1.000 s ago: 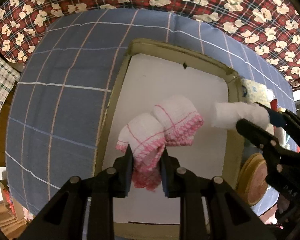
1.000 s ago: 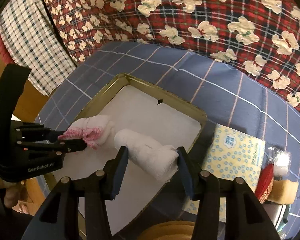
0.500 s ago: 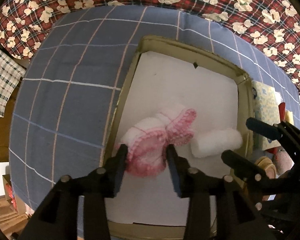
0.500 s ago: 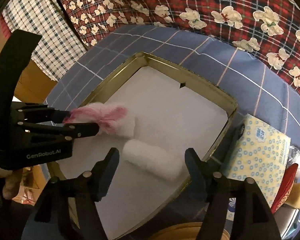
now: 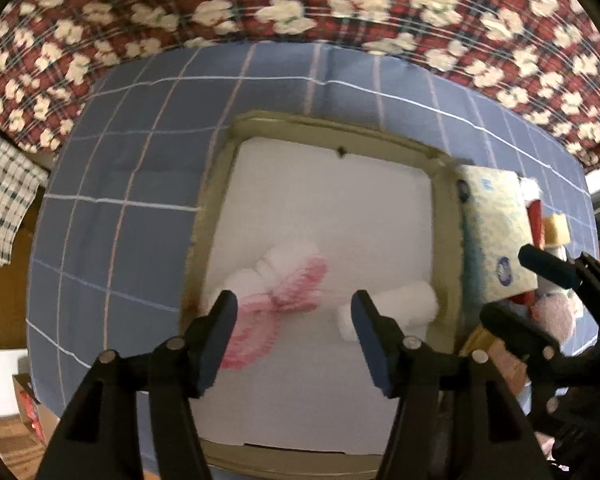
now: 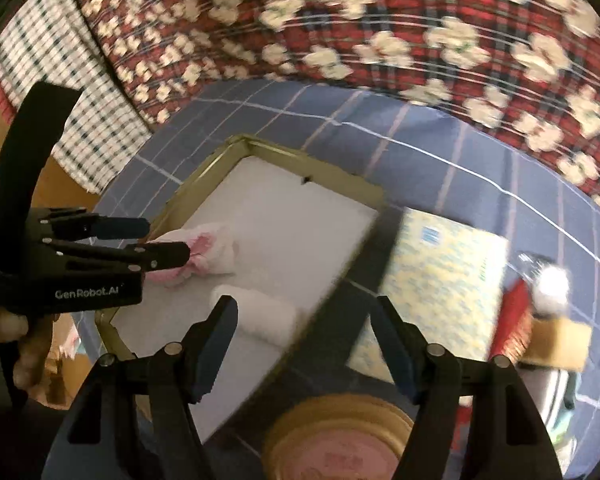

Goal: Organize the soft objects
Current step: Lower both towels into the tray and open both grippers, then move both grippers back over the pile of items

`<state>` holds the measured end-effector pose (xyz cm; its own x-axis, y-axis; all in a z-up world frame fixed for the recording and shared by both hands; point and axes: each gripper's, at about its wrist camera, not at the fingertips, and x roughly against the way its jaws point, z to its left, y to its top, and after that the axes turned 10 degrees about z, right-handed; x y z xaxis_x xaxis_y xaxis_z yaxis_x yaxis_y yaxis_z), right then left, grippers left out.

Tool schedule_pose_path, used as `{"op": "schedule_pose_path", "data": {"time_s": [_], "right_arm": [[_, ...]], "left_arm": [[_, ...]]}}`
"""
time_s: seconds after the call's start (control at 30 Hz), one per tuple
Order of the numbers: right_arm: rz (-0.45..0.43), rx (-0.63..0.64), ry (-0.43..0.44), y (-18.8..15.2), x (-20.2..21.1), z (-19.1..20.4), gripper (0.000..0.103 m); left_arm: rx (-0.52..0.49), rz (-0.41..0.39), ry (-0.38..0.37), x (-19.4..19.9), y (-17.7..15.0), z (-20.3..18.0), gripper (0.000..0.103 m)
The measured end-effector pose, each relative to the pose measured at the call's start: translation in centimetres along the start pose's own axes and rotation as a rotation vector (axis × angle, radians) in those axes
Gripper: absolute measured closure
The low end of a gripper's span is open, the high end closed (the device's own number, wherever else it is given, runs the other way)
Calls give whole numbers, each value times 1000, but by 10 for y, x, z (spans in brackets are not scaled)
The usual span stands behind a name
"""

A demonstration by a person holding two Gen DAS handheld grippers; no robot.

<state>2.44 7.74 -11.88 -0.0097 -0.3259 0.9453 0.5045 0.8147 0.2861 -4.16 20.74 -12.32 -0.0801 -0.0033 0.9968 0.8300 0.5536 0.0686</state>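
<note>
there, both jaws wide and empty above fluffy pink-edged cloth point(image 5: 278, 286), white roll point(image 5: 396, 306) in tray point(image 5: 444, 216)

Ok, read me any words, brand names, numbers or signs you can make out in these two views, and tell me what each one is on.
"GenRobot.AI": white lettering on the black body of the left gripper, seen in the right wrist view.
Blue logo and printing on the yellow patterned tissue pack: too blurred to read in either view.
No other text is legible; the round gold tin lid shows none that can be read.

Left gripper point(image 5: 294, 312) spread wide, pink-trimmed cloths point(image 5: 284, 284), white roll point(image 5: 400, 308) in tray point(image 5: 216, 200)
</note>
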Motion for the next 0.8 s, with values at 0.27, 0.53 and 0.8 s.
{"op": "schedule_pose_path", "data": {"time_s": [0.27,0.53,0.8], "right_arm": [[-41,-151,-49,-41,31,-40,32],[-66,-308,-118,-94,61,-88,32],[-84,-478,-183,-153,91,-138,32]], "left_arm": [[-119,8,-28,0,-3,-52,41],[-268,11,-70,0,-11,-124,37],[-443,13,-89,-2,-23,-203,37]]}}
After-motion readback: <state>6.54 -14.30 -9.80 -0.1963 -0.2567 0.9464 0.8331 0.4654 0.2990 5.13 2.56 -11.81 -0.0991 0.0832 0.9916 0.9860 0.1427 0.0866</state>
